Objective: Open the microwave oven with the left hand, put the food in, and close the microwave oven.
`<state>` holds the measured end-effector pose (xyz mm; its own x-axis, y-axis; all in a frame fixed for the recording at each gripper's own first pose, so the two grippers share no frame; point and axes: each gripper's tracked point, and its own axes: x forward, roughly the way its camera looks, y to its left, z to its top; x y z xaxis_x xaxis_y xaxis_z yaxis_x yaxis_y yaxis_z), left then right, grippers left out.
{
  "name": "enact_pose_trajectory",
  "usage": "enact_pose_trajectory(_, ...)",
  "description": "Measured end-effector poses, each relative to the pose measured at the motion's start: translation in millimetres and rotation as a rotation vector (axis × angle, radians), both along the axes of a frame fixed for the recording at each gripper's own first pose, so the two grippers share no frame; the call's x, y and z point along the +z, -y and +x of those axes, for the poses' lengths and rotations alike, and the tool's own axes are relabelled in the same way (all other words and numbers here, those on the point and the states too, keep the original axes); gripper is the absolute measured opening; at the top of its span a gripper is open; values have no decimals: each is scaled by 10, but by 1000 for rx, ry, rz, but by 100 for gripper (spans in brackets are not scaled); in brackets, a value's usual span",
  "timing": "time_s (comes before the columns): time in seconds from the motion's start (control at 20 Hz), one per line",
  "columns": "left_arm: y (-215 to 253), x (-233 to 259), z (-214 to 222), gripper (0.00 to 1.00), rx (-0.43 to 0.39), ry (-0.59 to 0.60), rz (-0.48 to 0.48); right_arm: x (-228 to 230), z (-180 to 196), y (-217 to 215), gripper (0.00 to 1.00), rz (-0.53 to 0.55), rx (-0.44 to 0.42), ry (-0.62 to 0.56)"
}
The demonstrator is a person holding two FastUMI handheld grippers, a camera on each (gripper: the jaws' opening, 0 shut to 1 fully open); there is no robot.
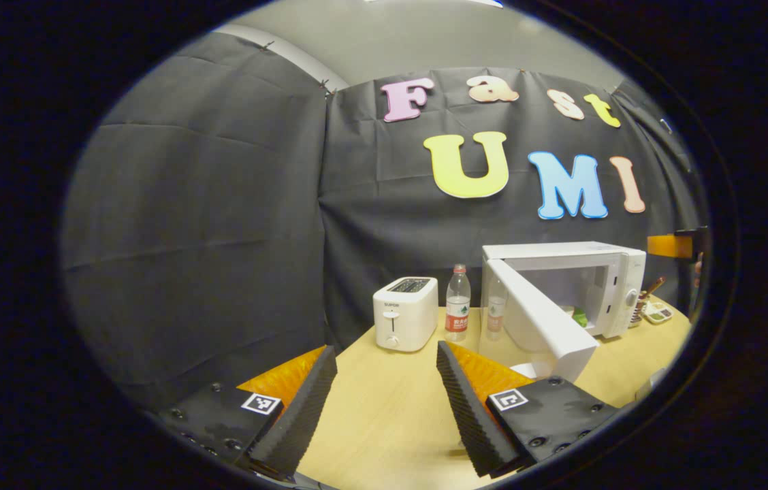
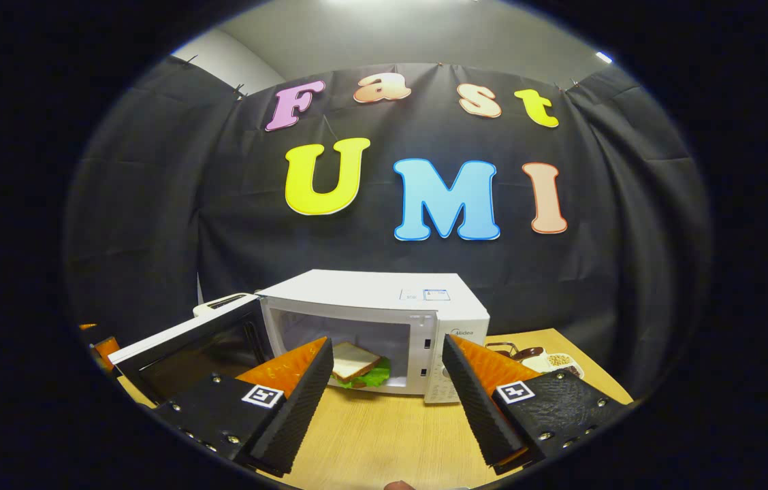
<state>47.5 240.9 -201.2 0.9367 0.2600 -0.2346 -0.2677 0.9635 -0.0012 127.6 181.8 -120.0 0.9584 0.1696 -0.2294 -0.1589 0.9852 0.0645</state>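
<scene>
A white microwave oven (image 2: 384,299) stands on the wooden table with its door (image 2: 186,350) swung wide to the left. Inside the cavity lies a sandwich (image 2: 357,367) with green lettuce. My right gripper (image 2: 387,395) is open in front of the oven, nothing between its fingers. In the left gripper view the microwave oven (image 1: 581,275) is at the right with its door (image 1: 540,320) angled toward me. My left gripper (image 1: 387,391) is open over the table, left of the door and apart from it.
A white toaster (image 1: 406,313) and a water bottle (image 1: 457,303) stand left of the oven near the cloth wall. A tray of small dishes (image 2: 540,359) sits right of the oven. The wooden table (image 1: 384,422) spreads below both grippers.
</scene>
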Motion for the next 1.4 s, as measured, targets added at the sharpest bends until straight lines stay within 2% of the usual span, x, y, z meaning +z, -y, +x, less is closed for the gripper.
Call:
enact_pose_trajectory(0.05,19,-54,-20,84,9,-7,-10,20,-70,75,98,1,-4,-2)
enact_pose_trajectory(0.2,156,-89,-54,41,-2,-12,-6,88,-219,347,98,-3,-22,-2)
enact_pose_trajectory(0.35,280,-22,-119,17,-7,-7,47,146,-337,540,98,1,-36,2)
enact_pose_trajectory(0.4,384,-25,-101,10,-34,-13,40,175,-378,583,93,5,-36,6)
enact_pose_trajectory(0.45,477,-43,-66,12,-52,-26,30,183,-414,621,98,8,-36,10)
enact_pose_trajectory(0.5,589,-68,-70,15,-72,-29,23,200,-466,660,98,13,-33,11)
enact_pose_trajectory(0.55,652,-82,-55,14,-77,-36,32,202,-517,695,93,17,-30,11)
enact_pose_trajectory(0.6,674,-76,-61,14,-77,-43,44,196,-574,745,98,19,-30,7)
enact_pose_trajectory(0.7,745,-43,-81,3,-82,-49,44,183,-682,826,98,33,-20,-8)
enact_pose_trajectory(0.75,795,-13,-87,7,-89,-48,34,191,-730,869,98,36,-17,-10)
enact_pose_trajectory(1.0,1085,31,-89,8,-108,-58,66,262,-988,1089,98,54,-17,-17)
enact_pose_trajectory(1.05,1181,35,-81,3,-118,-59,60,263,-1031,1131,98,59,-18,-19)
enact_pose_trajectory(1.1,1274,36,-83,8,-130,-60,54,269,-1069,1178,98,59,-19,-21)
enact_pose_trajectory(1.4,1780,107,10,9,-209,-54,64,379,-1256,1407,98,79,-29,-23)
